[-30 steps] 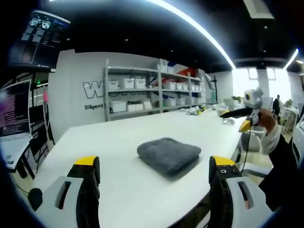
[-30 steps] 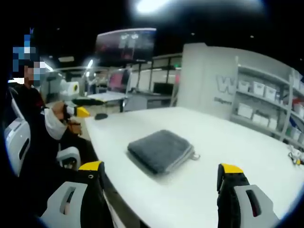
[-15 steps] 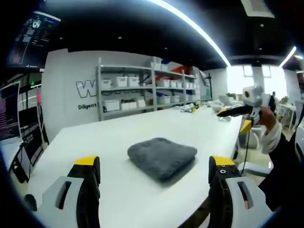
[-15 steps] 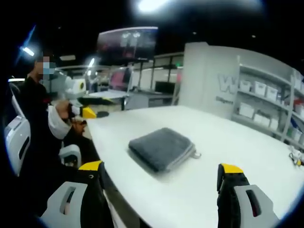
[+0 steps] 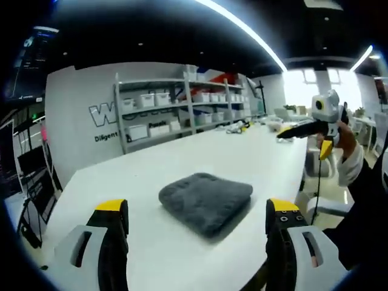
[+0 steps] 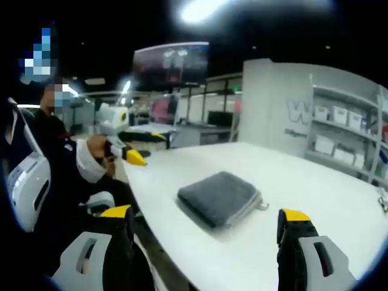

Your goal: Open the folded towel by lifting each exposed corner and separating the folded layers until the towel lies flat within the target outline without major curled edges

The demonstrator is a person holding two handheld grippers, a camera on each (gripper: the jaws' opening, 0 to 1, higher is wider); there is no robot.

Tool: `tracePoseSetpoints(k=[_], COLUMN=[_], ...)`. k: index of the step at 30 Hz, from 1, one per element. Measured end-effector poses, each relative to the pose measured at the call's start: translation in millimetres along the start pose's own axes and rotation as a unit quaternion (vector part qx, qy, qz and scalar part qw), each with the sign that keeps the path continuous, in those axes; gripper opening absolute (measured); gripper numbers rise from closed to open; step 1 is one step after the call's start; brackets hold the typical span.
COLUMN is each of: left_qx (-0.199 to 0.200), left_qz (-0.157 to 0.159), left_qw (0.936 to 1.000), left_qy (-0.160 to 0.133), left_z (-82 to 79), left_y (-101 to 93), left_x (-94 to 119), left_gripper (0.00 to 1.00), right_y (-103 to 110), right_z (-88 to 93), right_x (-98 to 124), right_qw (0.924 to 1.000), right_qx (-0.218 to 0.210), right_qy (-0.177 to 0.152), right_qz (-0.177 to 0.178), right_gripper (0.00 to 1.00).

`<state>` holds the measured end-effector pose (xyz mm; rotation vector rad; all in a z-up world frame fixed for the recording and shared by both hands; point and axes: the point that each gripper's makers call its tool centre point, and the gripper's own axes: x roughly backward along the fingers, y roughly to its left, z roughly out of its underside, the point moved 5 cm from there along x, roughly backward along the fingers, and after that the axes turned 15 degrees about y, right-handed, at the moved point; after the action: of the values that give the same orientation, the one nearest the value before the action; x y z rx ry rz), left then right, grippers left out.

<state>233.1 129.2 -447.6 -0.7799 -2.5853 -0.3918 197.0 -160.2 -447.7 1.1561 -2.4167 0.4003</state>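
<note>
Worktop [image 5: 254, 157]: white, long, taking the middle band of the left gripper view and running from lower centre to the right edge of the right gripper view. It carries the towel alone near my end, I judge so that the cloth has bare surface on every side to spread into. I can make out no target outline on it from here.

Shelving [image 5: 182, 109]: open racks of white bins against the back wall, upper centre of the left gripper view; background stock, not part of my job.

Towel [image 5: 205, 201]: grey, thick, folded into a squarish pad, lying flat on the worktop at centre frame, just above and between my left tongs' tips. In the right gripper view it sits at centre, its stacked layer edges turned toward the lower right, with a small loop tab [image 6: 263, 206] poking out at that corner. That layered side is, I judge, where a corner lift should begin. No fold is opened yet.

Left tongs [image 5: 197, 209]: spread wide, holding nothing, well short of the towel; also seen from outside at centre left of the right gripper view.

Right tongs [image 6: 206, 213]: likewise gaping and unloaded, held back from the cloth; both pairs aim at it from opposite sides, ready for a two-corner pull.
</note>
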Motion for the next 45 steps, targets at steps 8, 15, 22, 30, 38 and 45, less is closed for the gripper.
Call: tracePoseSetpoints(k=[8, 15, 22, 30, 38, 45], left_qx=[0.002, -0.005, -0.016, -0.021, -0.028, -0.040], left_qz=[0.017, 0.034, 0.035, 0.053, 0.063, 0.068], left_qw=[0.9998, 0.9993, 0.9990, 0.9978, 0.9969, 0.9961], left_qy=[0.007, 0.013, 0.023, 0.035, 0.038, 0.040], left_z=[-2.8, -8.0, -11.3, -10.9, -16.8, -25.1], left_y=[-3.7, -10.2, -12.0, -17.8, -23.7, -29.9], left_x=[-13, -23, -31, -40, -47, -55], left_gripper=[0.92, 0.92, 0.92, 0.92, 0.92, 0.91], right_y=[6, 7, 6, 3, 2, 2], right_z=[-3.9, -3.5, -2.9, -1.2, -0.4, 1.3], right_x=[2, 0, 0, 0, -1, -2], right_qw=[1.0000, 0.9999, 0.9999, 1.0000, 1.0000, 1.0000], right_qx=[0.006, 0.007, 0.006, -0.004, -0.006, -0.006], right_qy=[-0.005, -0.003, -0.002, 0.000, 0.001, 0.004], right_qz=[-0.005, -0.007, -0.010, -0.006, -0.006, -0.007], right_gripper=[1.00, 1.00, 1.00, 1.00, 1.00, 1.00])
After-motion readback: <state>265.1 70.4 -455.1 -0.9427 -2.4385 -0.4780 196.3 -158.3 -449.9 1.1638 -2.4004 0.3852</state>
